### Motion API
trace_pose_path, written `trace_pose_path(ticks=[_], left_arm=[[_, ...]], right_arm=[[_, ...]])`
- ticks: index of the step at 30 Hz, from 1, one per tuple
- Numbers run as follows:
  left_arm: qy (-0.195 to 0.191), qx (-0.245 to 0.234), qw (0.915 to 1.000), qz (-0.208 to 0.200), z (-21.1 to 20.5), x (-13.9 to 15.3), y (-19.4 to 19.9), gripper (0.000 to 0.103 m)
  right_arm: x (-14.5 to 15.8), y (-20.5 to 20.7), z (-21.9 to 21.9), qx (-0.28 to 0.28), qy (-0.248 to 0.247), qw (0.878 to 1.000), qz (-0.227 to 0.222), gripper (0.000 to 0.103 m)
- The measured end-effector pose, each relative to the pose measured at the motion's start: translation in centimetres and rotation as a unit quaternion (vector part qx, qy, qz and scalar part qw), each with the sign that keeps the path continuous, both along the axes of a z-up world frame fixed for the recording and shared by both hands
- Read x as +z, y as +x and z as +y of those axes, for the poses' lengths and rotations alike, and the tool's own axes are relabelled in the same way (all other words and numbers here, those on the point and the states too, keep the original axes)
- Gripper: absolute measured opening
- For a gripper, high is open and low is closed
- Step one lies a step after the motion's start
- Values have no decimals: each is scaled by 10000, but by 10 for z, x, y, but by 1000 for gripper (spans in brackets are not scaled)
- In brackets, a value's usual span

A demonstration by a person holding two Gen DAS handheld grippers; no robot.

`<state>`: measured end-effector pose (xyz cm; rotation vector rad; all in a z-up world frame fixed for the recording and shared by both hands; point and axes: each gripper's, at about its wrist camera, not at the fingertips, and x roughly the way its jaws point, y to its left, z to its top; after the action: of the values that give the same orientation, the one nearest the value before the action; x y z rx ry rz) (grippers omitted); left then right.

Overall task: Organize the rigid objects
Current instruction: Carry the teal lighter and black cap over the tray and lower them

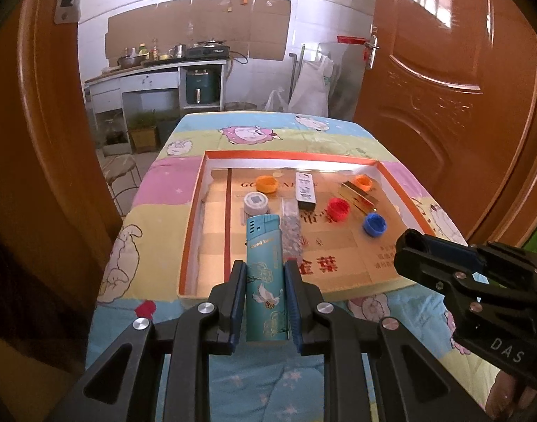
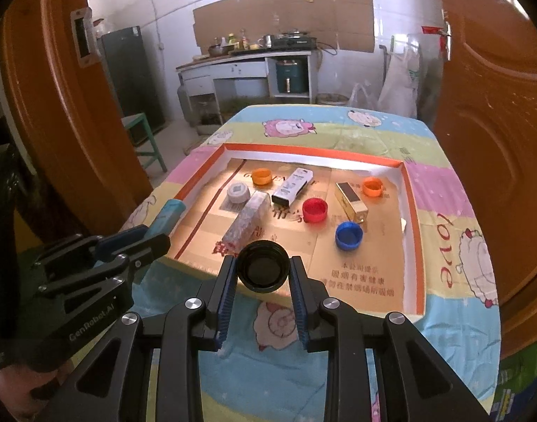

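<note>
While the left hand-held gripper (image 1: 265,302) pinches the lighter (image 1: 266,277), long axis toward 12 o'clock, the right hand-held gripper (image 2: 263,281) pinches a black cap (image 2: 263,266); the tray (image 2: 414,232) lies just ahead at 12.

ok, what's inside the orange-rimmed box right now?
Inside the box: two orange caps, red cap, blue cap, grey cap, white lighter, gold lighter, patterned lighter. The near edge is hidden by the right claw holding the black cap.
</note>
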<state>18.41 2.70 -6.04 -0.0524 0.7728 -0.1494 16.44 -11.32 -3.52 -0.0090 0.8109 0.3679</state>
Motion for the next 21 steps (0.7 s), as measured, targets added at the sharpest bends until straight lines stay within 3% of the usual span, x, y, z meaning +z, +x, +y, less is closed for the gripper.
trace_pose_path(ticks=[21], left_arm=[[59,196,9991,374,11,-29,59,22]], right_arm=[[-27,66,11,217,33,9993,302,31]])
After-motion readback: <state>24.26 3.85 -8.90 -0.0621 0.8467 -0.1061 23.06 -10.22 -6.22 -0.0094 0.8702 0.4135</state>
